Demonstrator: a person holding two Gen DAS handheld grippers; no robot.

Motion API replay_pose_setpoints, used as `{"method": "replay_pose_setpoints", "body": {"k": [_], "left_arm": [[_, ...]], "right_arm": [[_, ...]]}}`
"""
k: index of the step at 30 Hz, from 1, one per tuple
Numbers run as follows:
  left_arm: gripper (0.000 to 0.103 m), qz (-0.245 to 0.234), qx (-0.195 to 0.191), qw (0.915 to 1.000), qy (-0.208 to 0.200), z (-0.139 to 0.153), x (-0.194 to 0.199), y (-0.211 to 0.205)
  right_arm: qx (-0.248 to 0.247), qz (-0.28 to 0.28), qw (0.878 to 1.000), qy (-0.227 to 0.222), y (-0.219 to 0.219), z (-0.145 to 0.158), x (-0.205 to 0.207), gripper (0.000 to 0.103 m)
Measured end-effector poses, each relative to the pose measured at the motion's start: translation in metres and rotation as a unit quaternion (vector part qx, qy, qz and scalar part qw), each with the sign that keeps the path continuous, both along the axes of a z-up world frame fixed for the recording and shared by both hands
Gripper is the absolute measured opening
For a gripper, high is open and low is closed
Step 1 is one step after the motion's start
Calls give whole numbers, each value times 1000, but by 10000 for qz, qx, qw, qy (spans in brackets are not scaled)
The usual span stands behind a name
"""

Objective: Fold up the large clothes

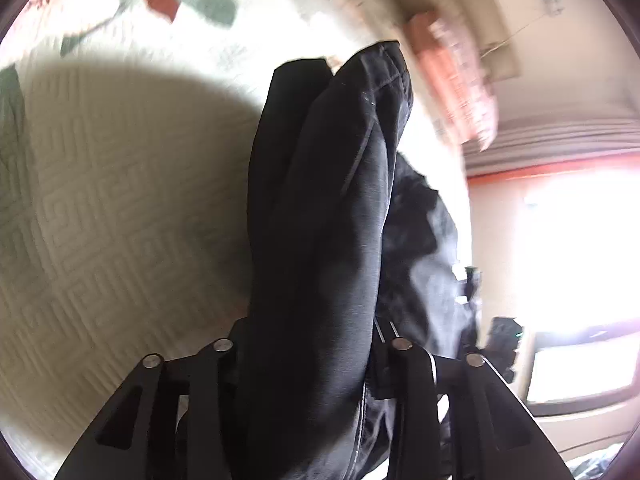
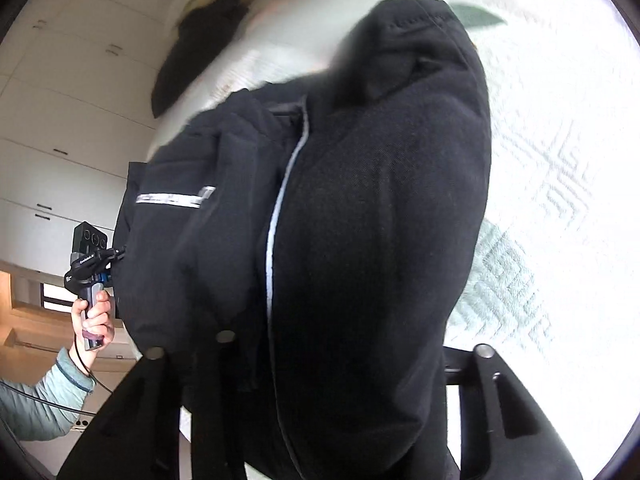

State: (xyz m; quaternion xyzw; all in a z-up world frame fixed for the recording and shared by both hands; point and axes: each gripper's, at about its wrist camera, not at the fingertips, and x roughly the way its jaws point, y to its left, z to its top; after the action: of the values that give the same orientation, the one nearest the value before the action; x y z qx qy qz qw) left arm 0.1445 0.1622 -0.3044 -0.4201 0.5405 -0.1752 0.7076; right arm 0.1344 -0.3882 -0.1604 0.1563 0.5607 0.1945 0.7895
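Note:
A black garment (image 1: 320, 200) with pale piping hangs bunched above the white quilted bedcover (image 1: 100, 200). In the left wrist view a thick fold of it runs up between the jaws of my left gripper (image 1: 312, 320), which is shut on it; the cloth hides the fingertips. In the right wrist view the same black garment (image 2: 380, 220) fills the gap of my right gripper (image 2: 320, 340), also shut on a thick bunch with its fingertips covered. A grey stripe label (image 2: 172, 200) shows on the cloth. A hand (image 2: 94, 320) holds the left gripper's handle (image 2: 90, 268) beside the garment.
The bedcover (image 2: 560, 160) carries green and red leaf prints. A dark item (image 2: 192, 52) lies at the bed's far edge. White cupboards (image 2: 60, 100) stand beyond it. A bright window (image 1: 560, 240) and a blurred pink object (image 1: 452, 80) are to the right.

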Motion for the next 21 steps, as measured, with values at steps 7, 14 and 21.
{"method": "replay_pose_setpoints", "body": {"k": [7,14,21], "left_arm": [[35,-409,-161,9938,-1024,85,-21,-22],[34,-561,-230,9869,-1493,139,-71,-13],[35,-415,-242,9897,-1346,148,-133,9]], "right_arm": [[59,200,9980,-589,32,63,-44,38],[-67,199,9961,-859,45,124,-118,38],[-184,233,9976,-626,64,121,-173,38]]}}
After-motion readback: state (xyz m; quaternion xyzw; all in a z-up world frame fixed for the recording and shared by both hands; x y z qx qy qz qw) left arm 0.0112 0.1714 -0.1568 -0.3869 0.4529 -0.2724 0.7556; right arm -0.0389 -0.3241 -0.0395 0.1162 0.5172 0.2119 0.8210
